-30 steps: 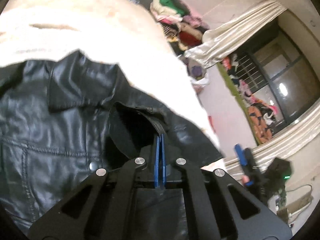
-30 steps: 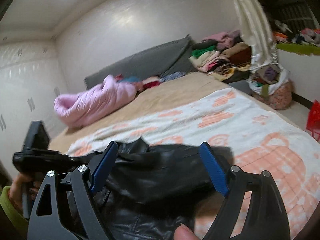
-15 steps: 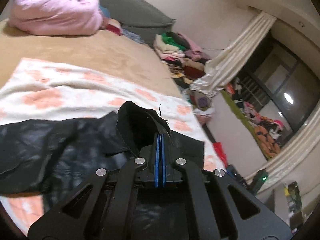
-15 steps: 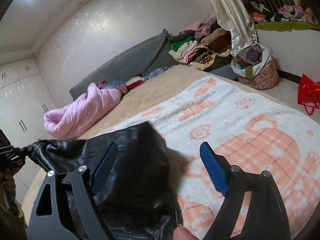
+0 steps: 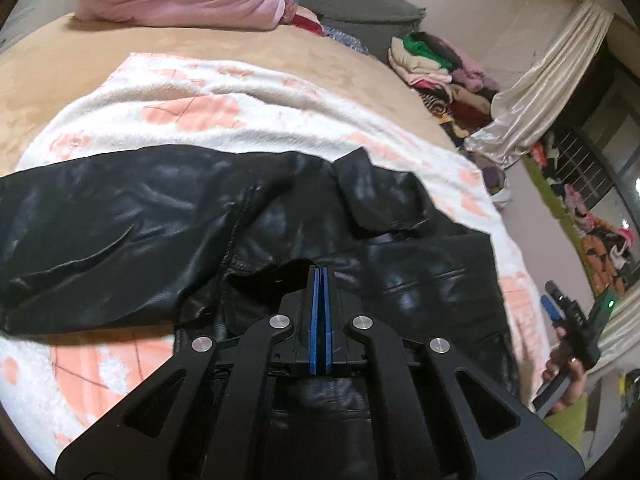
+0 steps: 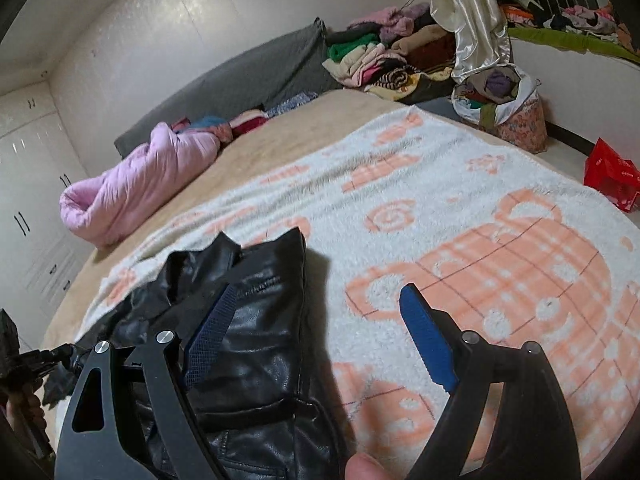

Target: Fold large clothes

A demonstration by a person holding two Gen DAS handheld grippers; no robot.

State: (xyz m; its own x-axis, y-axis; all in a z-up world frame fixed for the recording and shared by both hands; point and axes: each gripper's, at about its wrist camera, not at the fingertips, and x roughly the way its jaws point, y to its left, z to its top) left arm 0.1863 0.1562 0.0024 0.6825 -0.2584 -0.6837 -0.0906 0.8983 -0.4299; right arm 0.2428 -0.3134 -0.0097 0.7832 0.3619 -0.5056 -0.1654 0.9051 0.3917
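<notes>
A black leather jacket (image 5: 280, 232) lies on the white-and-orange blanket (image 5: 192, 116) on the bed, one sleeve stretched out to the left. My left gripper (image 5: 320, 276) is shut on a fold of the jacket's matte inner edge, low over the garment. In the right wrist view the jacket (image 6: 256, 344) sits at lower left, its straight edge running between the jaws of my right gripper (image 6: 318, 289), which is open with nothing clamped. The left gripper (image 6: 36, 356) shows at the far left edge, and the right gripper (image 5: 560, 312) in a hand at the right.
A pink quilt (image 6: 132, 184) and a grey headboard cushion (image 6: 240, 76) lie at the bed's far end. Stacked clothes (image 6: 384, 56), a full bag (image 6: 508, 112) and a red bag (image 6: 612, 176) stand past the bed's right side, by a curtain (image 6: 468, 12).
The left gripper carried its hold on the jacket across and down, so the lifted part now lies flat. The right gripper sank toward the jacket's edge, still open.
</notes>
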